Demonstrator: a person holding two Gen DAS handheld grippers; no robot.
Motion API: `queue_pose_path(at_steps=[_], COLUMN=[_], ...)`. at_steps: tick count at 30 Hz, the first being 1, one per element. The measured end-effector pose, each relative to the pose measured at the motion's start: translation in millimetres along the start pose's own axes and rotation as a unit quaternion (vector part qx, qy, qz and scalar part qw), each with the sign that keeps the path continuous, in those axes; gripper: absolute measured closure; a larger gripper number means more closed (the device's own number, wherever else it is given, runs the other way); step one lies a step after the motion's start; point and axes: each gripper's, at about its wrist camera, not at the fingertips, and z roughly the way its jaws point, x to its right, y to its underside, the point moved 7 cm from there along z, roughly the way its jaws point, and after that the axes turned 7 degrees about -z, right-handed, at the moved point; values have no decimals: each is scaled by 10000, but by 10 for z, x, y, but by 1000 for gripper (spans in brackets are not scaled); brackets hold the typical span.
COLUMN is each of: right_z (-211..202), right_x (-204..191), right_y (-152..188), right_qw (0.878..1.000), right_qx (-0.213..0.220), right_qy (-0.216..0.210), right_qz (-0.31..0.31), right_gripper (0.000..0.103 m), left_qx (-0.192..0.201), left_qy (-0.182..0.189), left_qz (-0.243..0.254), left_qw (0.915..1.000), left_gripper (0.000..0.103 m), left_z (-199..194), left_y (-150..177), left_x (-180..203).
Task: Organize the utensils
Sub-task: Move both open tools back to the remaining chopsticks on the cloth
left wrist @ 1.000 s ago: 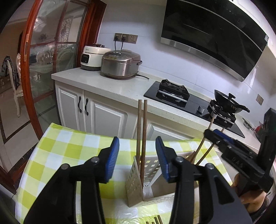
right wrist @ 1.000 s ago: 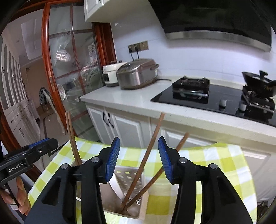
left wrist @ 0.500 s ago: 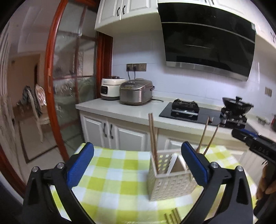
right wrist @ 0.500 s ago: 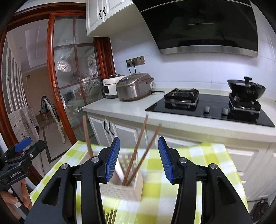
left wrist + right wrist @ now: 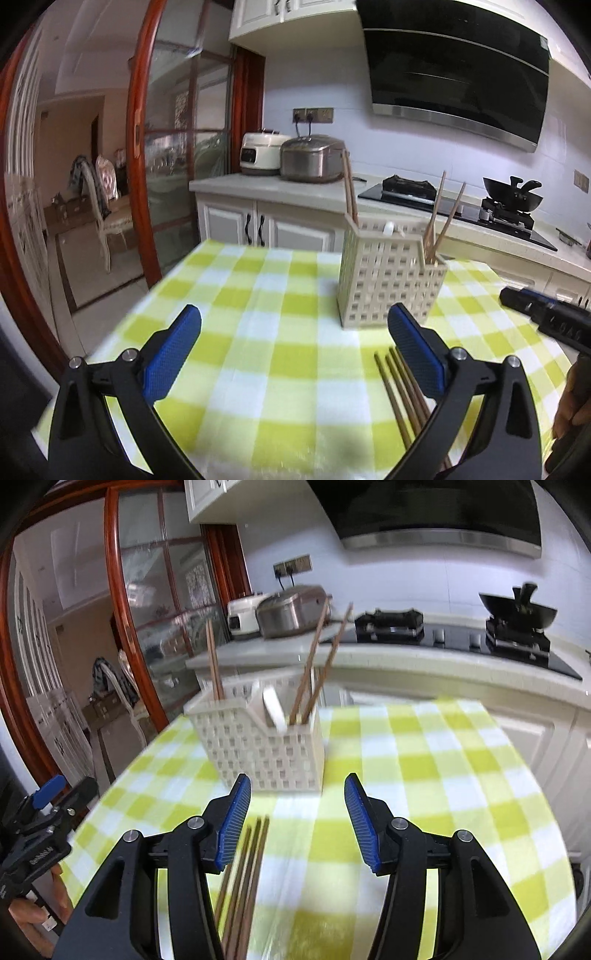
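Nearest to me, the left gripper [image 5: 293, 354] hangs over the checked tablecloth [image 5: 258, 332] with its jaws spread wide and nothing between them. The right gripper [image 5: 297, 819] is beside it, its jaws opening, also empty. Just under both lie the loose chopsticks [image 5: 243, 878], a small bundle flat on the cloth, their near ends cut off by the frame, so I cannot count them surely.

Beyond stands the cream utensil basket [image 5: 388, 280]. One pair of chopsticks [image 5: 350, 192] stands upright in its left compartment, another pair [image 5: 441, 218] leans in the right one, and something white [image 5: 275, 709] sits in the middle; I cannot tell what it is.

So I judge the work partly done: two pairs stowed, the bundle on the cloth still to go in.
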Motion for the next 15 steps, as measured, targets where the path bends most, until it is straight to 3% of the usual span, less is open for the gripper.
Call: queue_pose_path(at_steps=[6,11,15], right_z=[281,482,633], right_x=[-190,-366,-490], right_y=[491,661,734], right_qw=[9977,9942,9908], right_qx=[-660,-1018,-1256], right_qy=[-75,-178,-310], right_qz=[-112,-301,-399], right_gripper=[53,76,83], left_qx=[-306,-322,-297], left_qy=[-61,-96,-91], left_qz=[-44,-33,108], left_qw=[9995,9994,9995], left_gripper=[5,5,5], left_z=[21,41,37], left_y=[381,493,531], left_x=[-102,-117,-87])
